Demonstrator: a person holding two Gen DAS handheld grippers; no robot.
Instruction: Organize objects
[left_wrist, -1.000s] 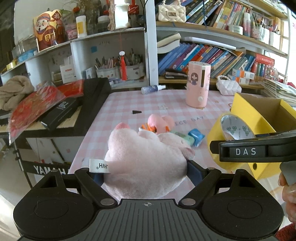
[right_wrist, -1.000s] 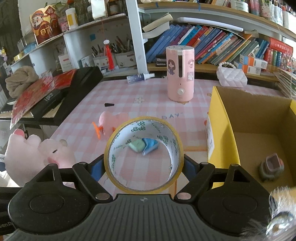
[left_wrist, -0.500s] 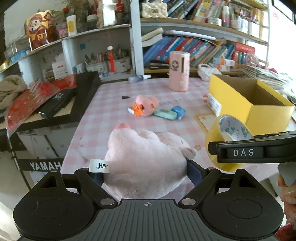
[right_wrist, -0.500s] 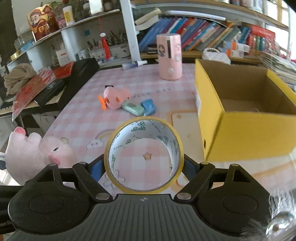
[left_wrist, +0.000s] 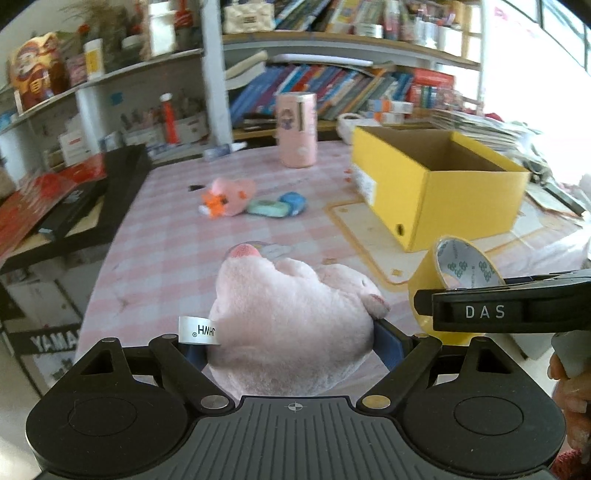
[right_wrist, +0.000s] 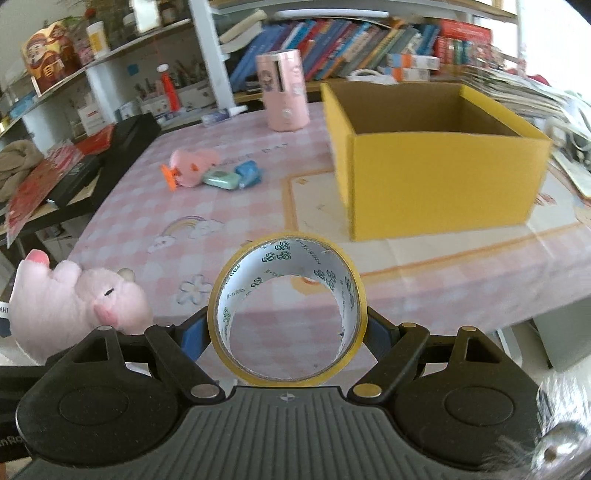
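My left gripper (left_wrist: 291, 332) is shut on a pink plush pig (left_wrist: 291, 314), held in the air in front of the table's near edge. My right gripper (right_wrist: 286, 328) is shut on a yellow tape roll (right_wrist: 354, 291); the roll also shows in the left wrist view (left_wrist: 424, 280). The plush also shows in the right wrist view (right_wrist: 70, 299), at the lower left. An open yellow cardboard box (right_wrist: 436, 177) stands on the pink checked table (right_wrist: 147, 206), far right of both grippers. A pink toy (right_wrist: 192, 162), a green case (right_wrist: 221, 180) and a blue item (right_wrist: 248, 171) lie mid-table.
A pink cylinder (right_wrist: 283, 90) stands at the back of the table. Bookshelves (right_wrist: 369, 48) line the back wall. A black keyboard (left_wrist: 99, 199) with red packets sits left of the table. Stacked papers (left_wrist: 480, 125) lie to the far right.
Both grippers have pulled back and away from the table with their loads. The table objects and the box now look farther off, and the box interior is out of sight.
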